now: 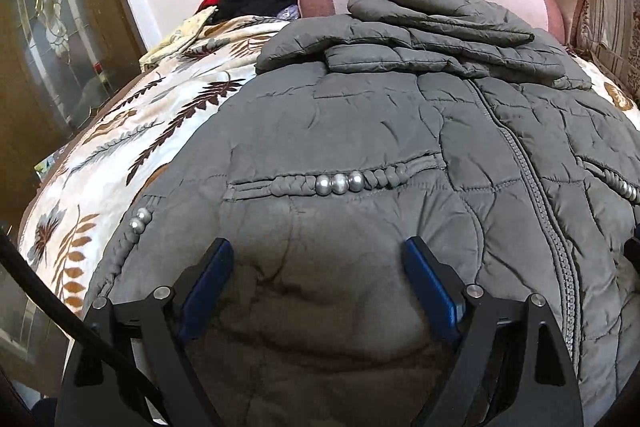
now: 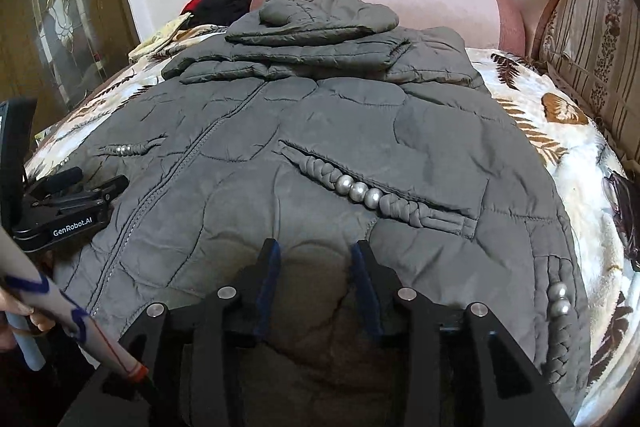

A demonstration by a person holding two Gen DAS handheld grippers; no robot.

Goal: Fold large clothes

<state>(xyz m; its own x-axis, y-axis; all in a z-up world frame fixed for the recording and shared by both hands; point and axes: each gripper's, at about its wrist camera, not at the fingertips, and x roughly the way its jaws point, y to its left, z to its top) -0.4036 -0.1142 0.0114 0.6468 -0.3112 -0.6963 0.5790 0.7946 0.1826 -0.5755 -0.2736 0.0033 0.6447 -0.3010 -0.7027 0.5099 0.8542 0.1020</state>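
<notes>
The grey jacket (image 1: pixel 360 131) lies flat on the leaf-print blanket (image 1: pixel 120 147); the left gripper (image 1: pixel 318 259) is spread wide above the hem, holding nothing; the right gripper (image 2: pixel 316 259) is partly spread, released.

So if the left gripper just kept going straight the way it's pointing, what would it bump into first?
Most likely the grey quilted jacket itself. The left gripper tilts down at it with jaws open, and the padded fabric just below the beaded pocket trim fills the gap. Depth is hard to judge.

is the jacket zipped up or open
Zipped. The zipper runs closed down the front of the jacket, both panels meeting flat along it; its top end is hidden under the folded sleeves.
</notes>
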